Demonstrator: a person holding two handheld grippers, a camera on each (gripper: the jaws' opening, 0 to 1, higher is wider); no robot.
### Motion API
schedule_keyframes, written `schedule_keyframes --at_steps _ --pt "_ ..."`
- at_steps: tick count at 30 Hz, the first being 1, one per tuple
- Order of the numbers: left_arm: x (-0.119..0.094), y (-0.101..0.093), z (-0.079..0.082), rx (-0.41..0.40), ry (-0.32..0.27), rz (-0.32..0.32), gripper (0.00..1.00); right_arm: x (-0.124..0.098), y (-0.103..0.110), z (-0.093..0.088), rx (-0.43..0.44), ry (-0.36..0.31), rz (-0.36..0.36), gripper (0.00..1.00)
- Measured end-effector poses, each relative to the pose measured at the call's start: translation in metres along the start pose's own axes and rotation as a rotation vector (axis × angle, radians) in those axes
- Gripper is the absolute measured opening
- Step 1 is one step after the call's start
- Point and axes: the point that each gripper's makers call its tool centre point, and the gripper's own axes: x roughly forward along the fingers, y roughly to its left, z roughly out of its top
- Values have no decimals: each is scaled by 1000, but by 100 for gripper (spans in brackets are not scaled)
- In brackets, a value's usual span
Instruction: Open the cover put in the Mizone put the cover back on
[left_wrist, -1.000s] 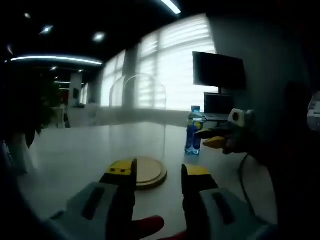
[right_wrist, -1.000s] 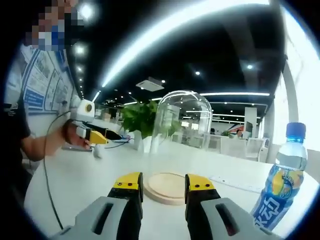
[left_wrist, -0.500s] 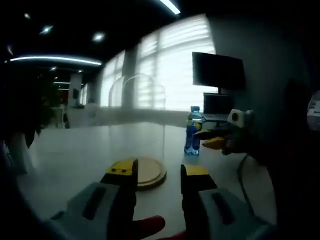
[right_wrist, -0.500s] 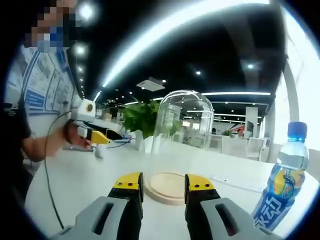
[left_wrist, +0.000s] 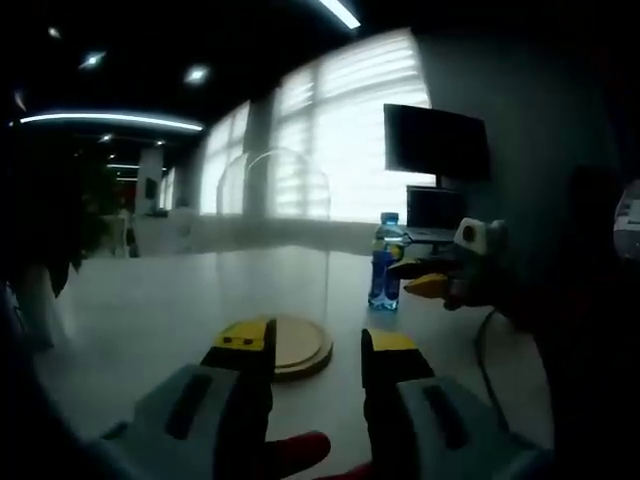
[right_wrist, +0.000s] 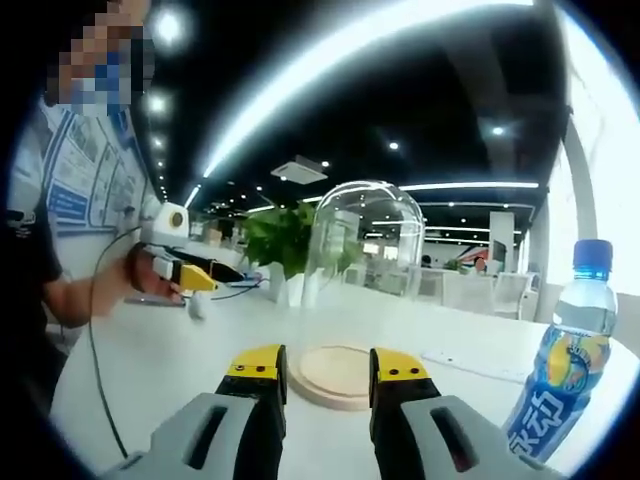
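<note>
**Both grippers held open and empty before the covered base**

In the left gripper view, the left gripper (left_wrist: 315, 350) is seen with its yellow-tipped jaws parted and nothing between them, held low over the white table (left_wrist: 150, 300). Just beyond the jaws a round wooden base (left_wrist: 300, 343) is seen lying flat on the table, with a clear glass dome (left_wrist: 275, 245) standing upright on it. The Mizone bottle (left_wrist: 385, 262) is placed upright on the table further back and to the right of the dome, apart from it. The other gripper enters from the right of this view, level and pointed toward the bottle, near it.

In the right gripper view, the right gripper (right_wrist: 326, 372) is likewise seen with its jaws spread and nothing held. The base (right_wrist: 335, 373) lies just past the jaw tips, partly hidden behind them, and is covered by the dome (right_wrist: 362, 270). The bottle (right_wrist: 562, 365), blue-capped and orange-and-blue labelled, stands at the right edge, well apart from the dome. At the left, the left gripper (right_wrist: 190, 275) is gripped in a hand (right_wrist: 140, 272), held roughly level above the table (right_wrist: 150, 370) with the forearm stretched out from the person's side; a cable (right_wrist: 95, 360) hangs from it. A green plant (right_wrist: 285, 240) is seen behind the dome.
</note>
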Motion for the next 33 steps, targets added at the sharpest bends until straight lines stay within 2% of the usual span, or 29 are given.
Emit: schedule_keyframes --at_steps 25,29,33 --pt "0 1 1 -2 -5 6 27 0 2 1 -1 -4 6 27" --pt "0 3 1 -7 -4 19 27 0 2 1 -1 -3 7 27" --pt "-1 5 3 5 -6 57 27 0 2 0 2 -1 7 27"
